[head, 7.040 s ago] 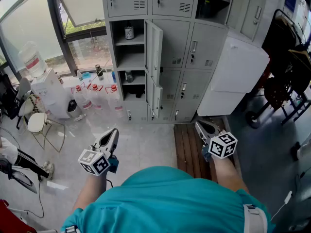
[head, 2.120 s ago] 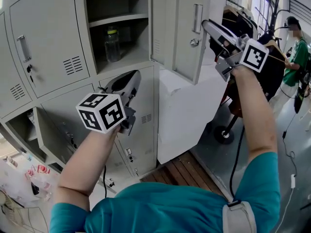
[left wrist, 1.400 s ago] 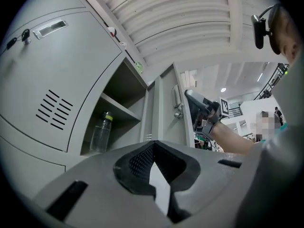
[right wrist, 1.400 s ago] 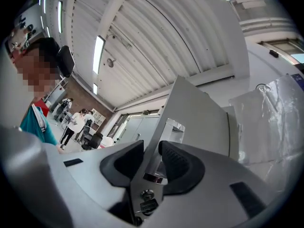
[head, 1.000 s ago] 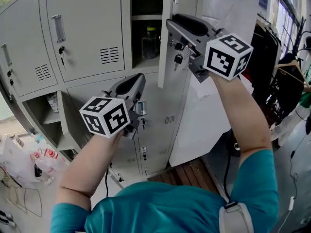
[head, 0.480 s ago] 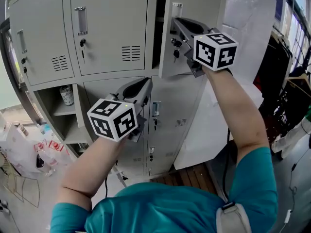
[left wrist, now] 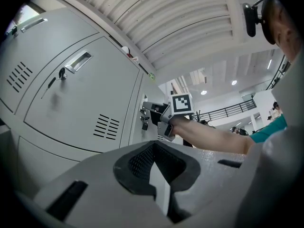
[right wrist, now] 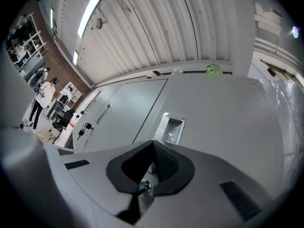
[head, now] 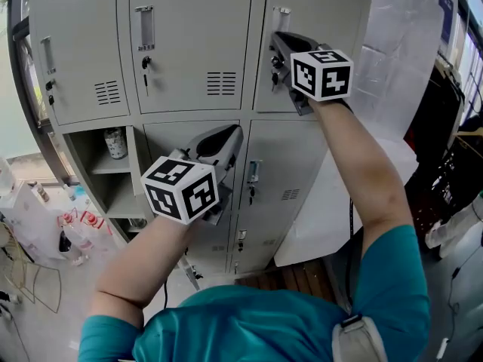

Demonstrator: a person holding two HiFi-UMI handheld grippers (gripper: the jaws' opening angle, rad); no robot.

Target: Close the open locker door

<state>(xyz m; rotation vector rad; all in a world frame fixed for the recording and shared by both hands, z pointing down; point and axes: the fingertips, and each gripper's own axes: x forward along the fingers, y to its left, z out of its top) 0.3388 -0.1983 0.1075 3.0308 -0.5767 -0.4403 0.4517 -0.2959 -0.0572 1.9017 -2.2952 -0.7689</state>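
The grey locker door (head: 324, 21) in the upper row lies flush with its neighbours, and no dark gap shows along its left edge. My right gripper (head: 278, 42) is shut, its tips against that door just below the recessed handle (head: 281, 17) and above the hanging keys (head: 275, 75). In the right gripper view the handle (right wrist: 171, 127) sits straight ahead of the shut right gripper (right wrist: 153, 146). My left gripper (head: 229, 132) is shut, holds nothing, and floats lower, in front of a closed lower door. From the left gripper (left wrist: 154, 148) I see the right gripper (left wrist: 146, 107) on the door.
At lower left an open compartment (head: 98, 183) holds a small bottle (head: 115, 143). Water bottles (head: 75, 221) stand on the floor below it. A white wrapped block (head: 355, 194) and a dark rack (head: 453, 134) stand at the right, with a wooden pallet (head: 298, 277) under the block.
The door has swung from ajar to flush, and the dark gap beside it has gone. My right gripper travelled left with the door. The left gripper shifted a little.
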